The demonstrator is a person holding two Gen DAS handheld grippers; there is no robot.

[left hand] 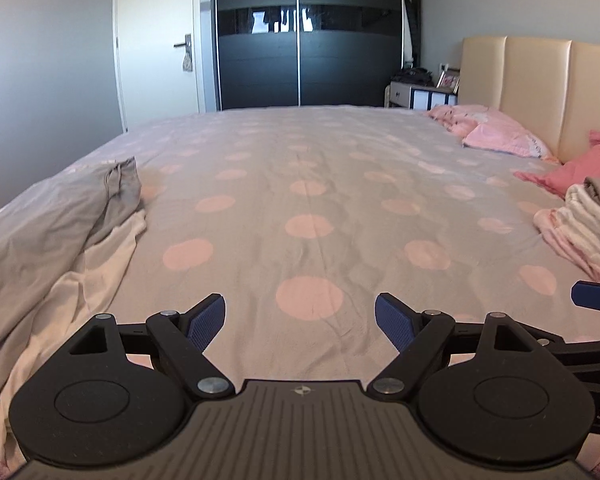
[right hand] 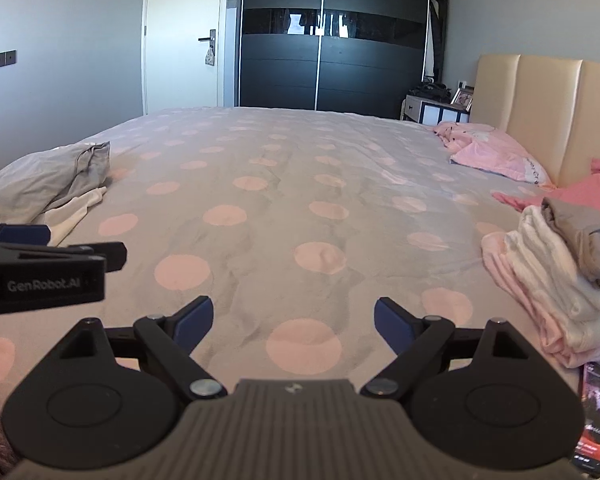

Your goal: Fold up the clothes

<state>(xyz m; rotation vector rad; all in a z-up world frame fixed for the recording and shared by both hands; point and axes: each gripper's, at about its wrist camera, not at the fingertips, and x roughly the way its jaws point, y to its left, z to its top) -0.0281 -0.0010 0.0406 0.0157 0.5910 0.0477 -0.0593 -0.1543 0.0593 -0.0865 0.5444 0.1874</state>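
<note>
With both the left gripper and the right gripper spread wide and empty over the dotted bedsheet, the unfolded grey and white clothes lay at the frame's left, so reaching there and pinching 2 corners seemed wisest.

Unfolded clothes: grey garment crumpled over a white one, left side of bed. Folded stack on right: pink bottom, white middle, grey on top.
</note>
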